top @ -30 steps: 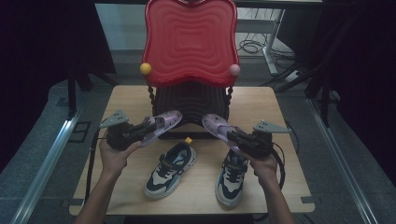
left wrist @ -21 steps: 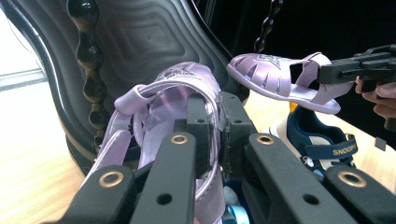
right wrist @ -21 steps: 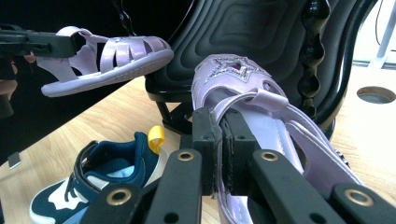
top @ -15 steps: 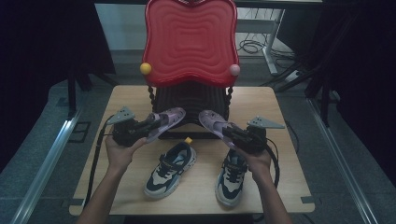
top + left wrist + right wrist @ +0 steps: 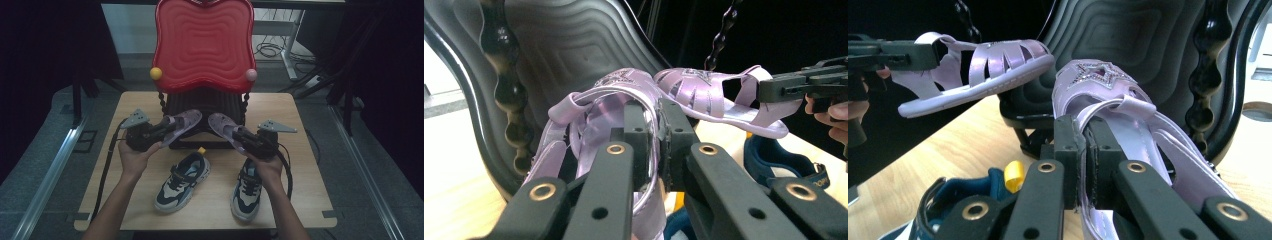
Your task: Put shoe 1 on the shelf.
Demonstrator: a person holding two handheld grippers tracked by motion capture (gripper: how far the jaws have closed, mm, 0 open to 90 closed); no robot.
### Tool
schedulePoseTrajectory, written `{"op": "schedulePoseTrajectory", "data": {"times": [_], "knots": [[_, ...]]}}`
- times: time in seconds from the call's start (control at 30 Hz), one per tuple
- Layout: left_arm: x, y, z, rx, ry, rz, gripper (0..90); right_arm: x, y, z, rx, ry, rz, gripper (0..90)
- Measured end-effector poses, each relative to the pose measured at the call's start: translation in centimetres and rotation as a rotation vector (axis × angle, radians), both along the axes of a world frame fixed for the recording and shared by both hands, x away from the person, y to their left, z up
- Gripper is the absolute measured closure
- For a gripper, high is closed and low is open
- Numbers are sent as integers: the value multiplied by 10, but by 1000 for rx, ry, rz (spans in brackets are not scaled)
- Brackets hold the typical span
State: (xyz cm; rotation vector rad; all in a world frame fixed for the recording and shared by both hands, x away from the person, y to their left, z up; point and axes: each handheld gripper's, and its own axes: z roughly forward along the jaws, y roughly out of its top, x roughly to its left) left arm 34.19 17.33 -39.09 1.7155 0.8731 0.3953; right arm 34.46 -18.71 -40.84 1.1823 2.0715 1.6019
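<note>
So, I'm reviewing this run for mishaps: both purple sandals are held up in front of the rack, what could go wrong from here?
1. Each sandal is pinched by a thin strap: the left gripper on the left sandal, the right gripper on the right sandal. Either might swing or slip out.
2. Their toes are close together before the black rack; they could bump.
3. A dropped sandal would likely land on the sneakers below.

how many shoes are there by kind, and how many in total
lilac strappy plastic sandals: 2, one in the left hand-held gripper, one in the right hand-held gripper
navy, white and grey lace-up sneakers: 2, one at left and one at right on the wooden table
total: 4 shoes
</note>
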Motion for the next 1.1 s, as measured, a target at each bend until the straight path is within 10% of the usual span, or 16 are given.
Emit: {"op": "schedulePoseTrajectory", "data": {"times": [1.1], "knots": [[35, -28, 1, -12, -71, 48, 845, 33, 36, 13, 49, -58, -87, 853]]}}
